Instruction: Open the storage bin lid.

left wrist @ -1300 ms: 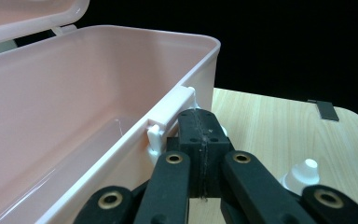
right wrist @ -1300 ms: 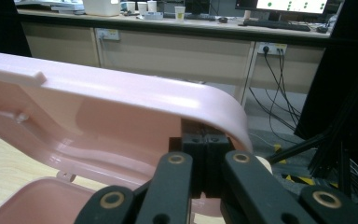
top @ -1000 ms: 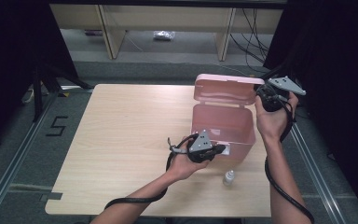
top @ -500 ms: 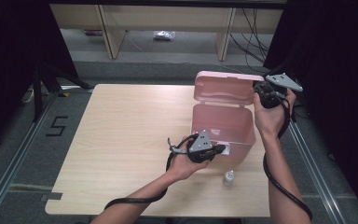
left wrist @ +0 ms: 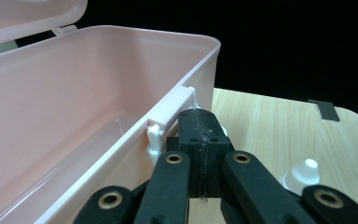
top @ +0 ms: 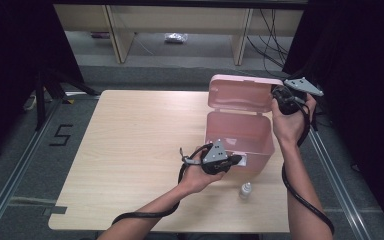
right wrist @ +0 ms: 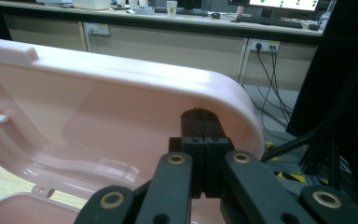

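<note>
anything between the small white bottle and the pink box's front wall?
Nothing: in the high view, bare table separates the small white bottle from the pink box. The left gripper, jaws shut, sits at the box's front latch.

Box (top: pixel 238 134) on the table (top: pixel 130 145), right half, toward the far edge. Lid (top: pixel 240 95) stands up behind the box body, hinged at the back. Small bottle (top: pixel 245 190) on the table in front of the box, near the front edge. Left gripper (top: pixel 240 161) at the box's front wall, by the latch (left wrist: pixel 168 116), with the bottle just right of it in the left gripper view. Right gripper (top: pixel 276 95) at the lid's right end, above and behind the box. Shelving (top: pixel 180 20) beyond the table's far side. Floor mark (top: pixel 60 135) left of the table.
</note>
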Demonstrator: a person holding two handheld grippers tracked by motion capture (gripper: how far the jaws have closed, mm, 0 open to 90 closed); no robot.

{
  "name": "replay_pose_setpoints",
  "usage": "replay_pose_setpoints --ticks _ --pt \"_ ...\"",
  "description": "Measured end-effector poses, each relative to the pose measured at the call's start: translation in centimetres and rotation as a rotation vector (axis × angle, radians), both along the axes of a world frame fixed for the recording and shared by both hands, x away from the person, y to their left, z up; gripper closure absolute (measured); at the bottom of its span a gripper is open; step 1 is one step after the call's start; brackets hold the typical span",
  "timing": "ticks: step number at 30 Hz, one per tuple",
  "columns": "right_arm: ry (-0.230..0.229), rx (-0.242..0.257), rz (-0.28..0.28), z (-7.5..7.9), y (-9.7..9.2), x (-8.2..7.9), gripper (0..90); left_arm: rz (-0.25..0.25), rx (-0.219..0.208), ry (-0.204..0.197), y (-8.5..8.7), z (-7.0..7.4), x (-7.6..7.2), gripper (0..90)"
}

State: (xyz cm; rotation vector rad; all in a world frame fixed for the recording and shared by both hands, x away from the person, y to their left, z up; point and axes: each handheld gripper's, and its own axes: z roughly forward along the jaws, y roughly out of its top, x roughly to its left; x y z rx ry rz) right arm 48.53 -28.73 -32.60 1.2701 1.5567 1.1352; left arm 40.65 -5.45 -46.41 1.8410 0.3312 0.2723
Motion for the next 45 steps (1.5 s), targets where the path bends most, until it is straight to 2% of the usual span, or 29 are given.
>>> replay_pose_setpoints --ticks 6,20,23,29,30,33,38,39,40,45 --pt "0.017 0.012 -0.009 -0.1 0.0 0.1 90.0 0.0 0.001 0.0 0.0 0.0 0.0 89.6" --pt "0.032 -0.01 -0.013 -0.9 -0.3 0.6 90.0 0.001 0.001 0.0 0.0 0.0 0.0 89.6" --pt "0.046 0.007 -0.021 -1.0 -0.3 0.6 90.0 0.001 0.0 0.0 0.0 0.0 0.0 89.6" --pt "0.051 -0.021 -0.026 -1.3 -0.6 1.0 90.0 0.002 0.0 0.0 0.0 0.0 0.0 89.6" --pt "0.061 -0.003 -0.03 -1.3 -0.5 1.0 90.0 0.002 0.0 0.0 0.0 0.0 0.0 89.6" --pt "0.068 0.0 -0.031 -1.4 -0.5 1.0 90.0 0.001 0.001 0.0 0.0 0.0 0.0 89.6" --pt "0.059 -0.024 -0.028 -1.6 -0.5 1.3 90.0 0.002 0.001 0.0 0.0 0.0 0.0 89.6" --pt "0.066 -0.005 -0.039 -1.6 -0.4 1.3 90.0 0.002 0.001 0.0 0.0 0.0 0.0 89.6" --pt "0.062 -0.021 -0.032 -1.7 -0.5 1.3 90.0 0.002 0.001 0.0 0.0 0.0 0.0 89.6" --pt "0.07 -0.014 -0.038 -2.1 -0.6 1.6 90.0 0.004 -0.001 -0.002 0.0 0.0 -0.1 89.6"
